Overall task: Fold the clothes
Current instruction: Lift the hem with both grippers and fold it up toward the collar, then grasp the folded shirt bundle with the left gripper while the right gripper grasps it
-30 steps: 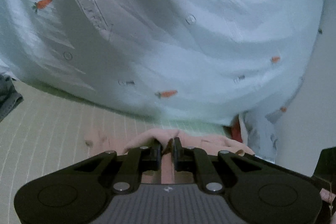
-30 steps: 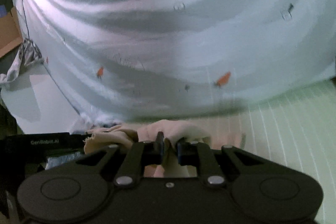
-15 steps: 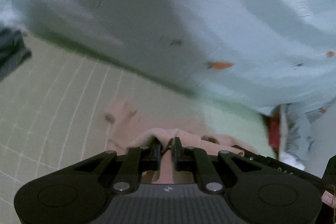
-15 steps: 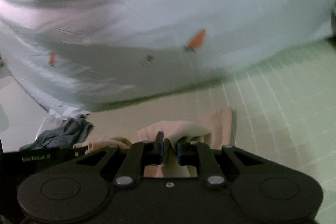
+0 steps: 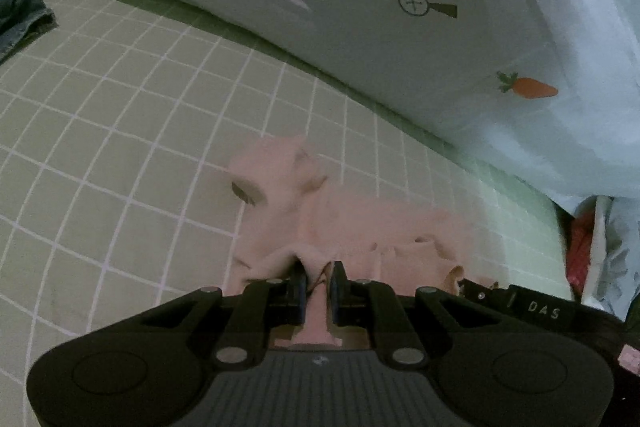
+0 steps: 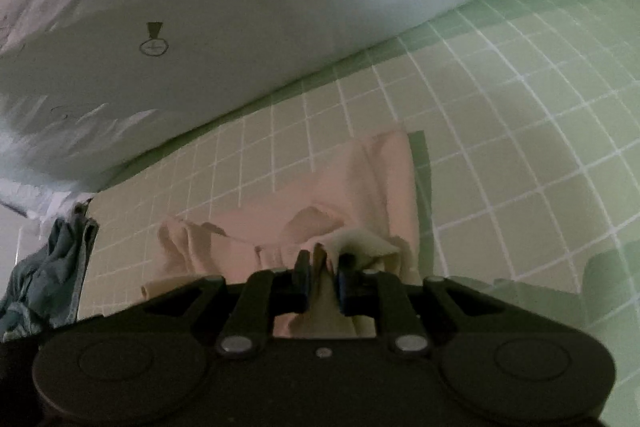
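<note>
A pale pink garment point(image 5: 340, 223) lies crumpled on the green checked bed sheet point(image 5: 120, 115). My left gripper point(image 5: 318, 273) is shut on a fold of it near the front. In the right wrist view the same pink garment point(image 6: 360, 195) stretches away from me, one part lying flat toward the pillow. My right gripper point(image 6: 324, 267) is shut on a bunched edge of it, with cream lining showing between the fingers. The other gripper's black body point(image 5: 532, 307) shows at the right of the left wrist view.
A large pale blue quilt with carrot prints point(image 5: 440, 7) bulges along the far side, also in the right wrist view point(image 6: 200, 7). A grey-blue garment point(image 5: 20, 11) lies far left; another point(image 6: 48, 279) lies at the left in the right wrist view. Red cloth point(image 5: 580, 251) sits right.
Both grippers have tilted down and lowered toward the sheet, still holding the pink garment. More of the garment now lies spread on the sheet; the quilt sits higher in both views.
</note>
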A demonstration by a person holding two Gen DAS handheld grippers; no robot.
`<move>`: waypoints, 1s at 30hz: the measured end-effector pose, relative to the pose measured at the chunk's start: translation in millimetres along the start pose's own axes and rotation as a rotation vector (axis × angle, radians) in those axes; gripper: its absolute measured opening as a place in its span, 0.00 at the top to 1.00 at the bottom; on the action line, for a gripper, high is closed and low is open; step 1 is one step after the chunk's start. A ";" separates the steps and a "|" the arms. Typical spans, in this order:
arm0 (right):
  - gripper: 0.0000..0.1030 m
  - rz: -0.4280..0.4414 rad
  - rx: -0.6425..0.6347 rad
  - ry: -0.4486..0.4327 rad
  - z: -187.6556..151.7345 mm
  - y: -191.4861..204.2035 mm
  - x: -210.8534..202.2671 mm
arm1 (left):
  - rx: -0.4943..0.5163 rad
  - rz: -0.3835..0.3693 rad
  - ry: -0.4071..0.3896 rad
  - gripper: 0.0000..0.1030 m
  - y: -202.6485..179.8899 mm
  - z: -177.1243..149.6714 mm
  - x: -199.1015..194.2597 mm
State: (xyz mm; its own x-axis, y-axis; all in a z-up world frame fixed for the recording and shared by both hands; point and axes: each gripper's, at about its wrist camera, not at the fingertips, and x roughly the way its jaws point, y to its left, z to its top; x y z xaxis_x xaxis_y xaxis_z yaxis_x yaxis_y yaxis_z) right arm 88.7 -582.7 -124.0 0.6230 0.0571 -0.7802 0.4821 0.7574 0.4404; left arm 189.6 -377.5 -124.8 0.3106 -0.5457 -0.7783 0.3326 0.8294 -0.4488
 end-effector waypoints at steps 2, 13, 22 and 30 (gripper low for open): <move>0.86 -0.007 -0.011 0.009 1.8 2.2 -2.7 | -0.005 -0.003 0.002 0.84 -0.6 4.3 -2.5; 0.53 0.018 -0.019 -0.304 18.4 3.5 -72.6 | 0.044 -0.019 -0.219 0.16 -10.7 17.6 -75.5; 0.25 -0.041 -0.028 -0.105 -28.8 -11.7 -40.2 | 0.023 0.067 0.021 0.16 15.4 -24.1 -30.4; 0.20 -0.061 -0.024 -0.031 -36.6 -16.0 -0.7 | 0.013 0.025 0.036 0.18 22.5 -19.5 -14.2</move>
State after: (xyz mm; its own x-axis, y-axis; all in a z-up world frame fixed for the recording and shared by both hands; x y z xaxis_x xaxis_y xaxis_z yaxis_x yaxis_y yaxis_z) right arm 58.0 -571.1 -146.7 0.6116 -0.0095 -0.7911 0.5049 0.7745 0.3810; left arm 175.3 -348.8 -132.4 0.2865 -0.5196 -0.8049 0.3365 0.8412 -0.4232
